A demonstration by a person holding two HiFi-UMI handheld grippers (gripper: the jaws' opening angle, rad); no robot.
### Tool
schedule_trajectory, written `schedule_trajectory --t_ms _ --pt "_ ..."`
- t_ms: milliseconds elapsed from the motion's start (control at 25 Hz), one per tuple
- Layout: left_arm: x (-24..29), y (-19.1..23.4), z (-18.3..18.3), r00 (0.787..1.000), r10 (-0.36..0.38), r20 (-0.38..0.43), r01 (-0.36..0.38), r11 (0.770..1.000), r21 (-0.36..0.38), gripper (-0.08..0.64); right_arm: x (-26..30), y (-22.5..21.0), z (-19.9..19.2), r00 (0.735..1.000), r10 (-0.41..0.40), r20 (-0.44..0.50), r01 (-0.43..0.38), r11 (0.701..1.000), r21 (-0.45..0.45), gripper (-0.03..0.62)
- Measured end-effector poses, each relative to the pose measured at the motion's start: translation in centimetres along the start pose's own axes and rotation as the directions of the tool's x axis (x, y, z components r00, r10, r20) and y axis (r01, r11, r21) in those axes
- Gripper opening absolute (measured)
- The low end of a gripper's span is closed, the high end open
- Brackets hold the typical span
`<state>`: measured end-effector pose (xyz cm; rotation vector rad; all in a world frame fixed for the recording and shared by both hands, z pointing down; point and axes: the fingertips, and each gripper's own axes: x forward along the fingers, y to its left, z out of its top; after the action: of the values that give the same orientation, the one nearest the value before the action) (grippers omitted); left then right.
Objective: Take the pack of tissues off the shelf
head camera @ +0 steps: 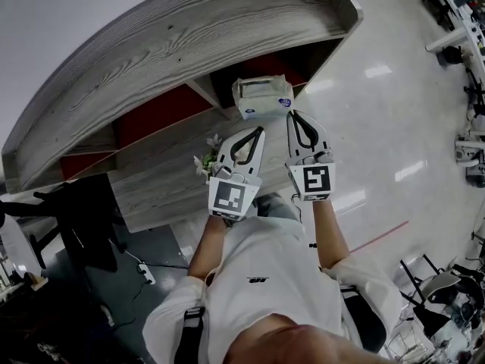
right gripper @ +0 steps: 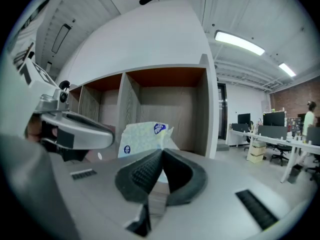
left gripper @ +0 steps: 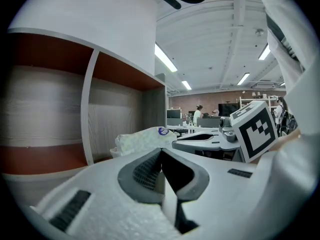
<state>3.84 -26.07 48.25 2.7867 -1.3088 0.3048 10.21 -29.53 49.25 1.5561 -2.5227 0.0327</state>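
The pack of tissues (head camera: 261, 97), white with a small blue round label, lies at the front of the rightmost red-backed compartment of the wooden shelf (head camera: 189, 44). My left gripper (head camera: 260, 130) is shut and empty, its tips just short of the pack's near left side. My right gripper (head camera: 292, 115) is also shut and empty, close to the pack's right corner. In the left gripper view the pack (left gripper: 142, 138) lies beyond the closed jaws, with the right gripper's marker cube (left gripper: 255, 129) alongside. The right gripper view has the pack (right gripper: 142, 136) straight ahead, partly hidden by the jaws.
A lower wooden ledge (head camera: 167, 184) juts out below the compartments, with a small white flower sprig (head camera: 206, 160) on it. A black chair (head camera: 83, 218) and a power strip (head camera: 148, 274) are on the floor at left. Office desks (right gripper: 280, 139) stand far right.
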Motion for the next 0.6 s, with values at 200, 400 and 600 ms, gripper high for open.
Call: schedule_trajectory --t_ms 200,400,600 --pt "-1.7 -1.8 0.1 1.0 -0.027 0.002 0.027 1.0 0.01 0.028 -2.8 0.7 0.0 0.999 -0.033 -0.002 0.033 0.999 0.01 0.026" --pt "-3.7 -3.7 0.3 0.998 -0.059 0.015 0.058 0.998 0.017 0.028 -5.8 1.8 0.2 0.998 -0.064 0.002 0.064 0.998 0.0 0.026" --pt "-6.1 -5.7 0.9 0.995 -0.088 0.036 0.087 0.996 0.028 0.028 -9.5 3.1 1.1 0.995 -0.098 0.013 0.098 0.995 -0.011 0.026"
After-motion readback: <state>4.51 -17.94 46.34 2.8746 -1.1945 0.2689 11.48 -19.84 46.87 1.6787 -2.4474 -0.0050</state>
